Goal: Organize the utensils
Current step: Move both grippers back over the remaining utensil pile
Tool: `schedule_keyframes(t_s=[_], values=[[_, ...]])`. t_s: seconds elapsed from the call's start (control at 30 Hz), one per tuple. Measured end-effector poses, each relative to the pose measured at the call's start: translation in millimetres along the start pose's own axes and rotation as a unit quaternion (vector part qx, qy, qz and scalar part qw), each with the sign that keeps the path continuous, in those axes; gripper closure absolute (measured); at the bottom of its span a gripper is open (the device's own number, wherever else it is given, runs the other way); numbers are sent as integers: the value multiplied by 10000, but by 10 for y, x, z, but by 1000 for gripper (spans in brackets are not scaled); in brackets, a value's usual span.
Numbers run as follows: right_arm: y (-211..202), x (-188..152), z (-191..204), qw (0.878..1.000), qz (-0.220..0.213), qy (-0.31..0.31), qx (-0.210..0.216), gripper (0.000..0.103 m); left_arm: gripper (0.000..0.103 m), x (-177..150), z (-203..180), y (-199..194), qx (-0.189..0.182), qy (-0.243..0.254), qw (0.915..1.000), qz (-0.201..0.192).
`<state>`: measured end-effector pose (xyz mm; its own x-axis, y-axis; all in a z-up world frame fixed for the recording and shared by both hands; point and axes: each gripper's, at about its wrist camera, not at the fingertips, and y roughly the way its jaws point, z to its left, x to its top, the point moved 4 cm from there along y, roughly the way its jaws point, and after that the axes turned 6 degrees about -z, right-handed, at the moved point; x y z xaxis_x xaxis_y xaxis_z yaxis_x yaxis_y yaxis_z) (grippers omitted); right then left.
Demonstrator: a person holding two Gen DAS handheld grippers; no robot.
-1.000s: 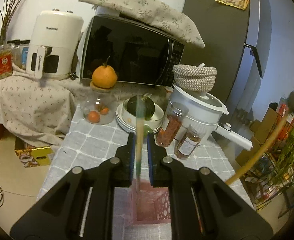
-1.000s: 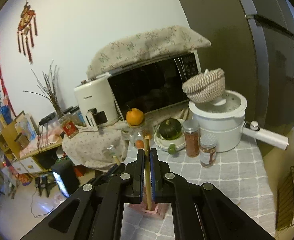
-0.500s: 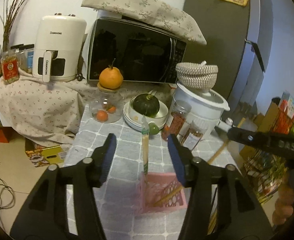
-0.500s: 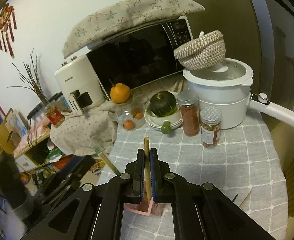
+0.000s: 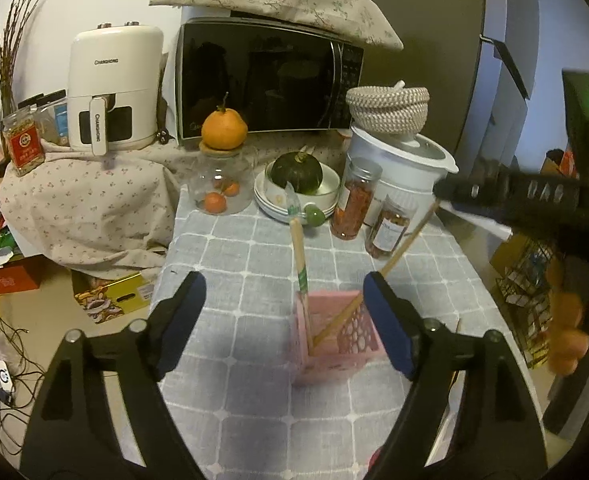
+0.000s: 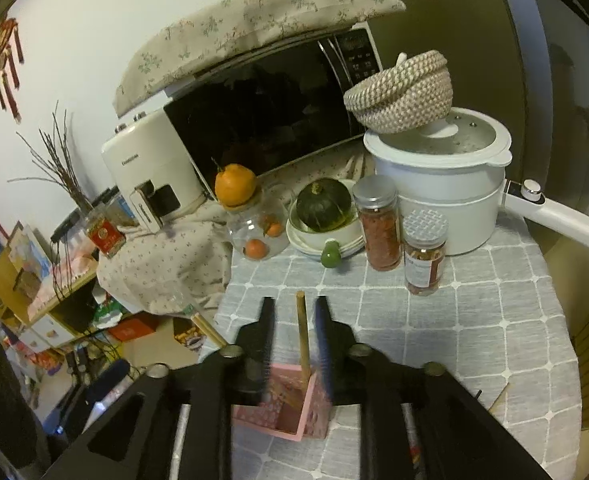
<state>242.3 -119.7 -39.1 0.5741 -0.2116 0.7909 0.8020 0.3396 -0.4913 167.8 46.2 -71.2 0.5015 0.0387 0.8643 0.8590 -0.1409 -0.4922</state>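
A pink perforated holder (image 5: 336, 336) stands on the grey checked tablecloth (image 5: 254, 248). In it stand a wrapped chopstick pair with a green band (image 5: 299, 258) and a bare wooden chopstick (image 5: 398, 256) leaning right. My left gripper (image 5: 284, 316) is wide open and empty, just short of the holder. My right gripper (image 6: 294, 320) is open above the holder (image 6: 290, 408), and the wooden chopstick (image 6: 302, 332) stands free between its jaws. The right gripper also shows in the left wrist view (image 5: 494, 196).
At the back of the table stand a glass jar with an orange on it (image 5: 222, 176), stacked bowls with a green squash (image 5: 298, 184), two spice jars (image 5: 354, 200), a white pot (image 5: 406, 160), a microwave (image 5: 266, 80) and an air fryer (image 5: 114, 88). The table's left edge drops to a cluttered floor.
My left gripper let go of the wrapped chopsticks in the holder and opened wide. My right gripper lowered its wooden chopstick into the holder and has just opened off it.
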Motion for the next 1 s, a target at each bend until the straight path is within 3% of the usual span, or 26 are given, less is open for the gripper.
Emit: schedule_keyframes(t_s=[0.03, 0.1, 0.33, 0.53, 1.0], values=[[-30, 14, 1, 10000, -34, 6, 5, 60, 19, -11, -13, -12, 2, 26, 10000, 30], [-150, 58, 5, 9998, -172, 31, 31, 47, 18, -37, -31, -28, -44, 17, 9999, 135], [-565, 81, -45, 9991, -418, -31, -94, 28, 10, -164, -52, -86, -224, -191, 9981, 550], [-816, -78, -272, 9983, -382, -45, -440, 21, 9, -314, -88, -133, -271, -136, 9961, 828], [-721, -858, -886, 9900, 830, 119, -1138, 20, 9, -780, -309, -52, -274, 245, 9848, 1700]])
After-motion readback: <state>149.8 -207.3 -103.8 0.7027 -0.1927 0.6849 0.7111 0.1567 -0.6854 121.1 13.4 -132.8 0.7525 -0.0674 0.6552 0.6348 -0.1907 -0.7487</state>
